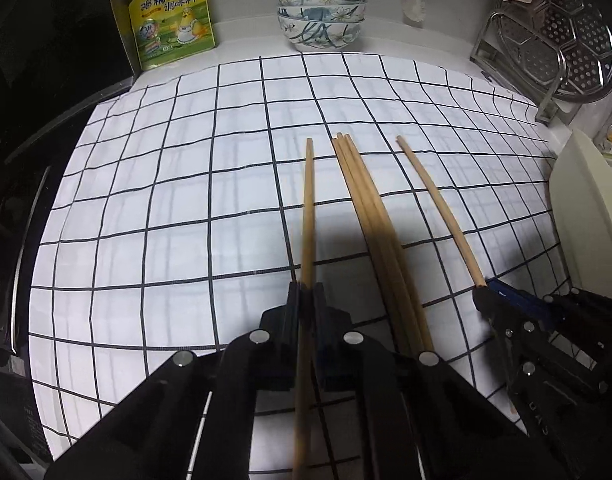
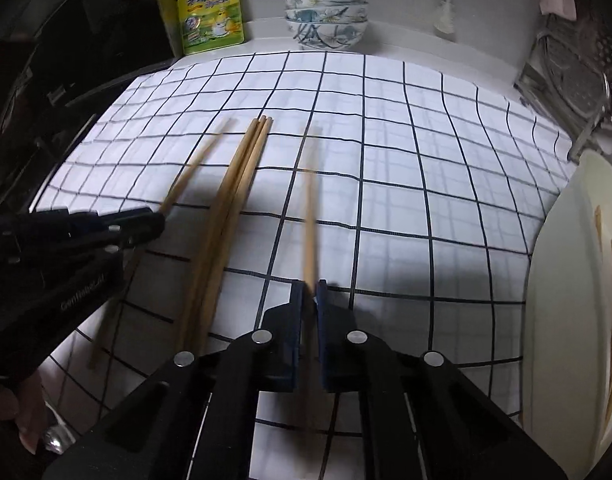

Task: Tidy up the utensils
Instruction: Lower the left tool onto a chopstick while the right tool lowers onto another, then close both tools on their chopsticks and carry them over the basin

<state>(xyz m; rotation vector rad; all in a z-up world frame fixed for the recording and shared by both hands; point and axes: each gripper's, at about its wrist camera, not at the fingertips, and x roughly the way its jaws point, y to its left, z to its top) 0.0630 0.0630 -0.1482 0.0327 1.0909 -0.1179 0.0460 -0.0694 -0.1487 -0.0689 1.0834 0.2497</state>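
Each gripper, left gripper (image 1: 306, 294) and right gripper (image 2: 310, 290), is clamped near the lower end of one light, stiff, slippery wooden chopstick (image 1: 309, 208) pointing toward twelve o'clock over the checked cloth (image 1: 166, 184).

Five light wooden chopsticks are lying lengthwise on the checked cloth (image 1: 166, 184), tips pointing toward its far edge. A bundle of three chopsticks (image 1: 363, 196) is resting pressed together at the cloth's middle. The left chopstick (image 1: 308, 208) is lying just left of the bundle, its near part pinched between black jaws. The right chopstick (image 1: 437, 208) is angling away on the bundle's right, likewise clamped near its end.
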